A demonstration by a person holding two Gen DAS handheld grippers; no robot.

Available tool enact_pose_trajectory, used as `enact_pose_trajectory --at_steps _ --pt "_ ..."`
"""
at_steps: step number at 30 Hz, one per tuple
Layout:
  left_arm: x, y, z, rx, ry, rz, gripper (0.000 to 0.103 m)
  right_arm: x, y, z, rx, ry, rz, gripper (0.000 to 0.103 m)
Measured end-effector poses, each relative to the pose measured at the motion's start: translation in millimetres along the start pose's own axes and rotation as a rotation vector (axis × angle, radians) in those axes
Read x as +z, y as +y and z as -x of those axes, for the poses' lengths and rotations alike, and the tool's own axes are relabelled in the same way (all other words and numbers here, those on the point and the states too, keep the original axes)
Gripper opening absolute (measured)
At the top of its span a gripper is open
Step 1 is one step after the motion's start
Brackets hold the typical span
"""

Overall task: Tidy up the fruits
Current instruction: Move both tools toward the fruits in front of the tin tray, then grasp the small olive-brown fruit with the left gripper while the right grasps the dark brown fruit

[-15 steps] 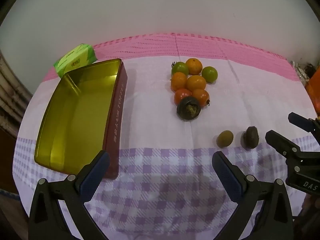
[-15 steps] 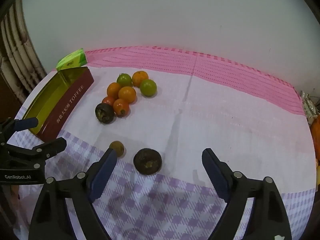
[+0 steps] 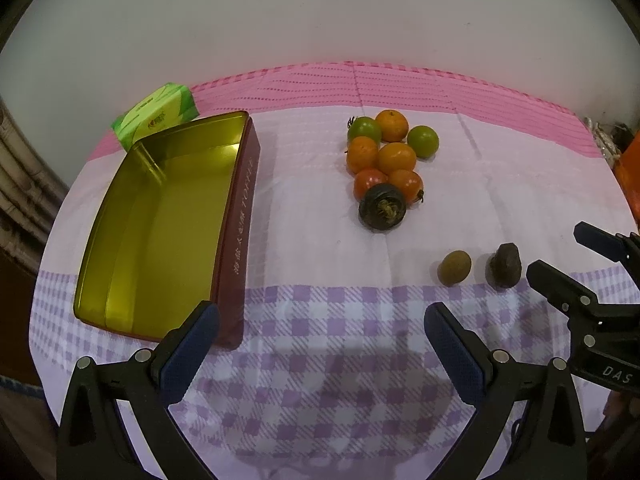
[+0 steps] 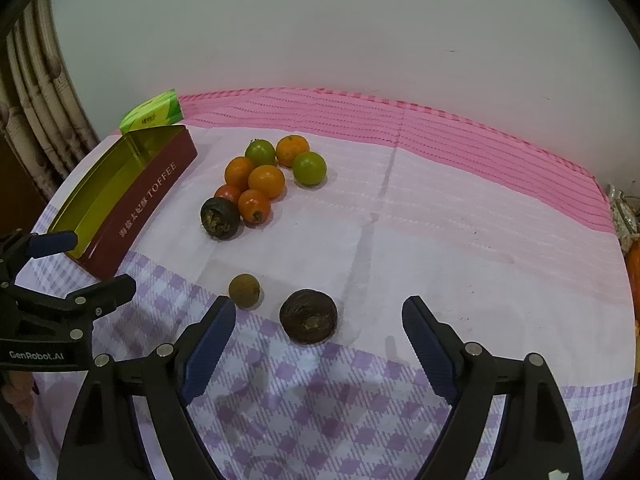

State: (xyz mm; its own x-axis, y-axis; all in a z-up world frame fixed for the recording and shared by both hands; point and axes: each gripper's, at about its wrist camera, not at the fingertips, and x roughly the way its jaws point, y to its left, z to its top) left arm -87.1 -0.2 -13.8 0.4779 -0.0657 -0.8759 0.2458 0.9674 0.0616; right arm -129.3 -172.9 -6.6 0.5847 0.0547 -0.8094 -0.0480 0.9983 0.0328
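Note:
A cluster of orange and green citrus fruits [image 3: 386, 156] with a dark round fruit [image 3: 382, 205] at its near end lies mid-table; the cluster also shows in the right wrist view [image 4: 266, 178]. A small brown fruit [image 3: 454, 268] and a dark fruit [image 3: 503, 266] lie apart, nearer; both show in the right wrist view [image 4: 244, 290] [image 4: 308, 316]. An open gold-lined toffee tin [image 3: 160, 220] stands at left, empty. My left gripper [image 3: 320, 344] is open above the checked cloth. My right gripper [image 4: 316, 340] is open, just short of the dark fruit.
A green tissue pack [image 3: 158, 118] lies behind the tin [image 4: 132, 192]. The table has a pink and purple checked cloth [image 3: 340, 360], with a white wall behind. A curtain [image 4: 32, 92] hangs at left. Orange objects [image 3: 630, 172] sit at the right edge.
Both views are nearly unchanged; the grippers have barely shifted.

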Motion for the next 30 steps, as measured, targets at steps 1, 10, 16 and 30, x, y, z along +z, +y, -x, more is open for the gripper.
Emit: enact_pose_trajectory --at_steps 1,10,16,30 --pt "-0.2 -0.1 0.5 0.0 0.0 -0.003 0.101 0.0 -0.4 0.7 0.0 0.001 0.002 0.083" --pt "0.0 -3.6 1.1 -0.007 0.003 -0.017 0.102 -1.3 -0.4 3.3 0.015 0.012 0.011 0.081" --pt "-0.1 -4.5 0.5 -0.004 0.004 -0.019 0.101 -4.1 -0.6 3.8 -0.001 0.052 0.023 0.081" --pt "-4.9 -4.7 -6.8 -0.013 0.019 -0.031 0.101 -13.8 -2.5 -16.3 0.011 0.088 0.015 0.062"
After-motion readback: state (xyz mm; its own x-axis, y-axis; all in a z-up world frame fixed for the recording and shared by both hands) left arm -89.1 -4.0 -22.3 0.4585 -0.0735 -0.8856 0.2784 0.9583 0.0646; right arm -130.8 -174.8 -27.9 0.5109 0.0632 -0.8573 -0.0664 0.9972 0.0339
